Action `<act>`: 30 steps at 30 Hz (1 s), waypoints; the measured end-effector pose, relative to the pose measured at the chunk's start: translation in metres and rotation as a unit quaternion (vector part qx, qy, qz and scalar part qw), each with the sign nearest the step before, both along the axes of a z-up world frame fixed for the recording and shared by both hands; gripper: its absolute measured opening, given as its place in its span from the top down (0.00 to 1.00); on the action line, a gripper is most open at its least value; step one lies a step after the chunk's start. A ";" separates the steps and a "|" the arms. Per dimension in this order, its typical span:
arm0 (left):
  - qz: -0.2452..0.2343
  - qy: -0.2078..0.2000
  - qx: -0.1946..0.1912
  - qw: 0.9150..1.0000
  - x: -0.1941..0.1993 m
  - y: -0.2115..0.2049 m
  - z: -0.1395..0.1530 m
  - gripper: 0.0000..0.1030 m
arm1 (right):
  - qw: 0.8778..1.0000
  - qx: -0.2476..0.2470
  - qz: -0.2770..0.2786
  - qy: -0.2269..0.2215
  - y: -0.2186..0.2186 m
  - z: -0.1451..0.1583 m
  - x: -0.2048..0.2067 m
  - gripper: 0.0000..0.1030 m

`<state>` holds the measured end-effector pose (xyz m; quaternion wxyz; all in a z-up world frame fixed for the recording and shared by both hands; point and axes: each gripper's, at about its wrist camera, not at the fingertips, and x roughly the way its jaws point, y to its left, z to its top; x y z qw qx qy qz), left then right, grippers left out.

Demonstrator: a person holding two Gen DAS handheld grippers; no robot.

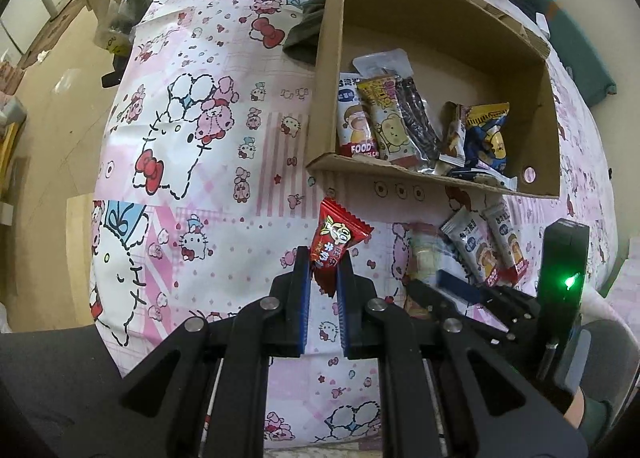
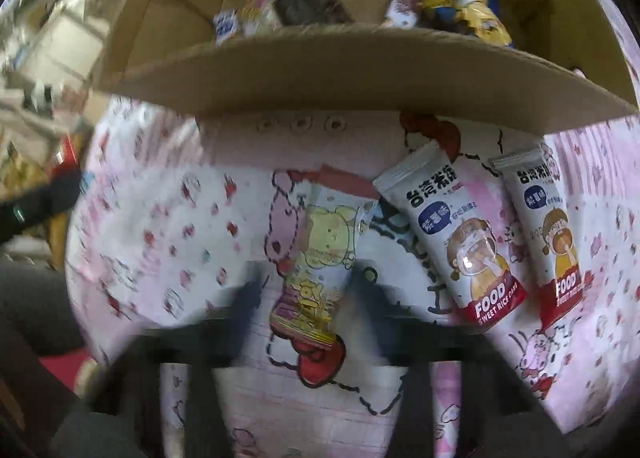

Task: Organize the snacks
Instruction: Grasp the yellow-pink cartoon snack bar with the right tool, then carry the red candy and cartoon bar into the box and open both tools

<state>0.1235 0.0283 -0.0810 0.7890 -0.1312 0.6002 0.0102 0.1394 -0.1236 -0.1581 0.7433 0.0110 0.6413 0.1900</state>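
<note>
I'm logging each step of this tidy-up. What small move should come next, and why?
Probably carry the red candy packet, already pinched in the left gripper, over the near wall of the cardboard box and let it drop among the snacks there. The right gripper straddles the yellow bear packet on the cloth; blur hides whether it grips.

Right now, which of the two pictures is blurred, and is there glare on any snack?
Left wrist view: sharp, with the red candy packet crisp, though the fisheye bends the cardboard box. Right wrist view: motion blur smears the jaws and the yellow bear packet; a white glare spot sits on the rice cake packet.
</note>
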 end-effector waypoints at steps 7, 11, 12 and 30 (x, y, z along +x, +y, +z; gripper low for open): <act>0.000 0.001 0.007 1.000 0.000 0.000 -0.001 0.91 | 0.997 0.067 0.004 -0.025 -0.008 0.032 -0.018 0.72; 0.001 0.007 0.014 1.000 0.000 0.001 -0.006 0.91 | 0.996 0.085 -0.003 -0.032 -0.015 0.043 -0.022 0.73; 0.001 0.008 0.016 1.000 0.000 0.001 -0.007 0.91 | 0.996 0.087 -0.005 -0.034 -0.016 0.046 -0.023 0.73; 0.032 -0.064 0.035 0.997 -0.008 0.012 0.025 0.91 | 0.976 0.198 -0.015 -0.089 -0.030 0.101 -0.027 0.73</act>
